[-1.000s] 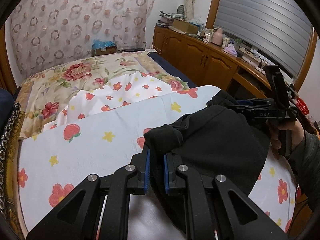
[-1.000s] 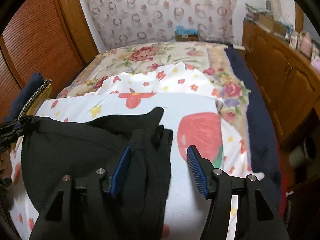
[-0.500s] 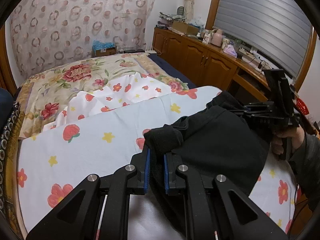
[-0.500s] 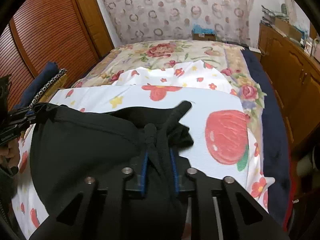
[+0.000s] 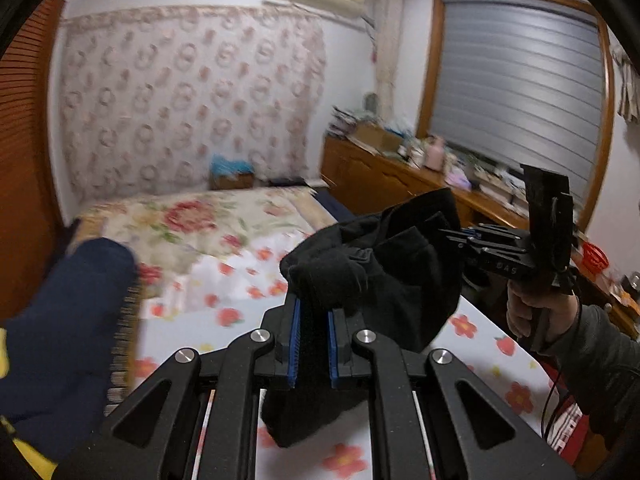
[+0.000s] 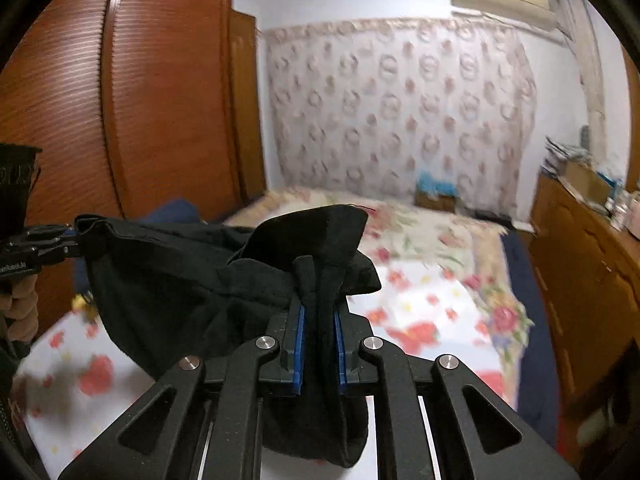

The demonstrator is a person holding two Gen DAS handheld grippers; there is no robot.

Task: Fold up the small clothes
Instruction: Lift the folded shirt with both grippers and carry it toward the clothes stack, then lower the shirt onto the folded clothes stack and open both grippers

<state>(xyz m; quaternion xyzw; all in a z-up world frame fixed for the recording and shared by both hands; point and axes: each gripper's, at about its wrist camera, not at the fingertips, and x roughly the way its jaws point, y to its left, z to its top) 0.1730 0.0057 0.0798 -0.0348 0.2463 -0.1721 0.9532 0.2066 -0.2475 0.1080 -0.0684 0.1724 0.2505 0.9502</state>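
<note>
A small black garment (image 5: 392, 280) hangs in the air above the bed, stretched between my two grippers. My left gripper (image 5: 313, 308) is shut on one bunched corner of it. In the right wrist view my right gripper (image 6: 319, 312) has a fold of the same black garment (image 6: 180, 280) between its blue pads, and its jaws are closing on it. Each gripper shows in the other's view: the right gripper (image 5: 452, 236) at the cloth's far end, the left gripper (image 6: 76, 236) at the left edge. The garment's lower part sags below the jaws, hiding the sheet under it.
Below lies a white sheet with red flowers (image 5: 480, 344) over a floral bedspread (image 6: 420, 232). A dark blue bundle (image 5: 68, 320) sits at the bed's left. A cluttered wooden sideboard (image 5: 384, 184) runs along the right, and a wardrobe (image 6: 120, 100) stands on the left. A person's hand (image 5: 532, 308) holds the right gripper.
The right jaws closed onto the garment's edge. Both grippers then rose and tilted up, lifting the black garment off the sheet into the air.
</note>
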